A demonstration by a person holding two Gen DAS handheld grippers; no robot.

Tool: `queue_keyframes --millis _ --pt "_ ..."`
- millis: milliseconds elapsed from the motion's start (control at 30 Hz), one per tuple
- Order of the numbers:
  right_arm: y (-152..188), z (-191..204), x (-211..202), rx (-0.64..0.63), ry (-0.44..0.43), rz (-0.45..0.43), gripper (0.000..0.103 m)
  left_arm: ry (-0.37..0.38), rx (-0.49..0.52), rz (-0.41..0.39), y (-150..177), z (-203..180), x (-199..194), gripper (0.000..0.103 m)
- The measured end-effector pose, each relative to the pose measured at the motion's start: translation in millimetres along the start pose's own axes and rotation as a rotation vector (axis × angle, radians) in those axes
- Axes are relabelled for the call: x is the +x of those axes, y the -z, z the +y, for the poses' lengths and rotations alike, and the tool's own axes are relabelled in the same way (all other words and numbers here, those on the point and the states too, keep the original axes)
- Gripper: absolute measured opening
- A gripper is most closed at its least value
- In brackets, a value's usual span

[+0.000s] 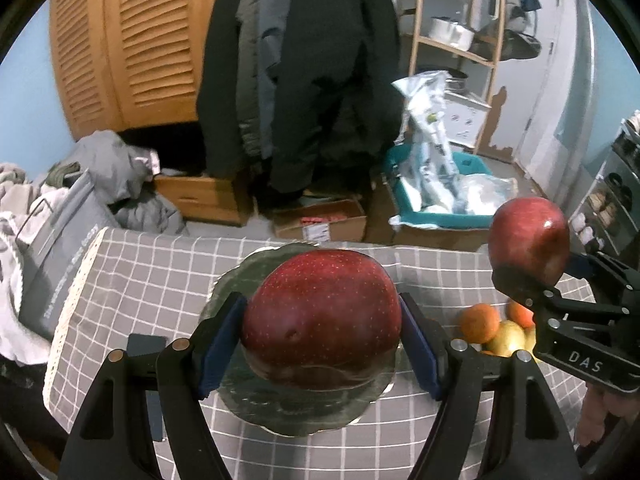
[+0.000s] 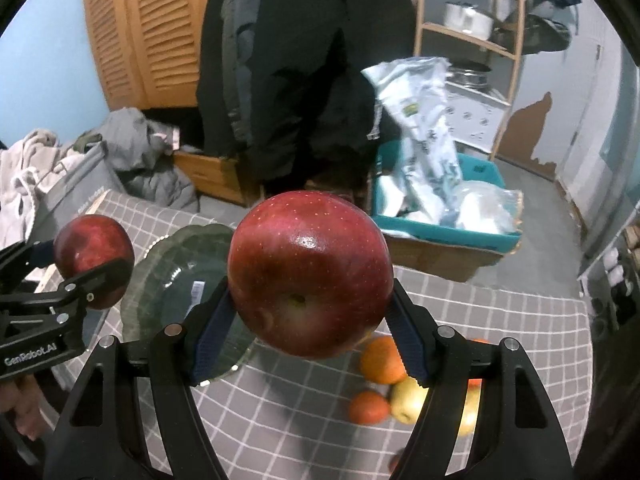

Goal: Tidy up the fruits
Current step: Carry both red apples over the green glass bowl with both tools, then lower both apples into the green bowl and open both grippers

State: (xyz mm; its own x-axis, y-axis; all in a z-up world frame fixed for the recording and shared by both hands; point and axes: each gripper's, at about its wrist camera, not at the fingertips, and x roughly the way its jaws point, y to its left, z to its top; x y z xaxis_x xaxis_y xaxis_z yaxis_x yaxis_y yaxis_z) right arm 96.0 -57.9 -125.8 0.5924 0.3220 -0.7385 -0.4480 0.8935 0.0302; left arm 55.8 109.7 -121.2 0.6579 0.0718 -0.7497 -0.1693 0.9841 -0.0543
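Observation:
My left gripper (image 1: 322, 344) is shut on a large red apple (image 1: 322, 316), held above a dark green glass plate (image 1: 240, 280) on the grey checked tablecloth (image 1: 152, 280). My right gripper (image 2: 310, 316) is shut on a second red apple (image 2: 310, 272), off the table. In the left wrist view that apple (image 1: 528, 242) shows at the right, over a small pile of oranges (image 1: 479, 322) and yellow fruit (image 1: 508, 338). In the right wrist view the left-hand apple (image 2: 94, 264) hangs beside the plate (image 2: 168, 276), and oranges (image 2: 382, 360) and a yellow fruit (image 2: 408, 398) lie below.
Beyond the table's far edge stand a cardboard box (image 1: 320, 224), a teal crate (image 1: 436, 216) with plastic bags, hanging dark coats (image 1: 300, 80) and a wooden shelf (image 1: 456, 40). A grey bag (image 1: 68, 248) and clothes lie at the left. A dark phone (image 1: 146, 346) lies on the cloth.

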Motion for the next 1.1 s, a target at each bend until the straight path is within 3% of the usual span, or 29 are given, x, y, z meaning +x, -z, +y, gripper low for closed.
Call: queue_keyframes --millis 500,733,1100 --pt "3 51 87 -0.031 -0.094 0.178 0.073 -0.090 -0.075 0.160 28 58 67 0.077" --pt "12 66 124 -0.060 -0.110 0.251 0.073 -0.089 -0.104 0.273 48 74 106 0.077" --pt "21 71 147 -0.077 -0.130 0.305 0.073 -0.070 -0.126 0.382 66 79 137 0.077"
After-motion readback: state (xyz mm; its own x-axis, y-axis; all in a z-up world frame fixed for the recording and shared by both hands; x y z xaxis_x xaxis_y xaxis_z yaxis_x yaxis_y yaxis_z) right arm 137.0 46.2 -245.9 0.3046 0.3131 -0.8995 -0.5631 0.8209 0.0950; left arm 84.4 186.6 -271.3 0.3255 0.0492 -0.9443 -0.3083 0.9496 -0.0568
